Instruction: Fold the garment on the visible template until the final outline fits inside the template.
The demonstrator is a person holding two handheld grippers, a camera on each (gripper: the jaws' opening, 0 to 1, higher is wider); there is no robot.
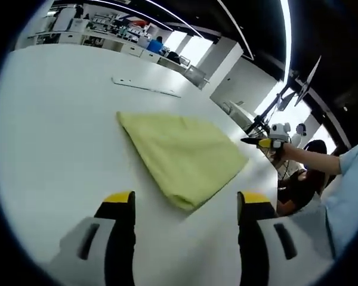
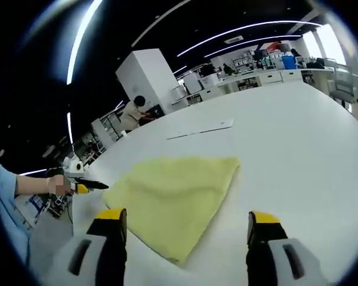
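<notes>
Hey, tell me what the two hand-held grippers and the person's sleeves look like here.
Each hand-held gripper has two black jaws with yellow tips rising from a pale grey body; the left hand-held gripper and the right hand-held gripper look alike. Seen from the other side, each shows a slim black nose with a yellow band and a white top. The sleeve is light blue.

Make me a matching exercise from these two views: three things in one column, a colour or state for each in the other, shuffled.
Things:
1. garment
2. table
3. left gripper

Colour or state:
A. white, bare surface
B. open, holding nothing
C. yellow-green, folded flat

Pairs: 1-C, 2-A, 3-B
</notes>
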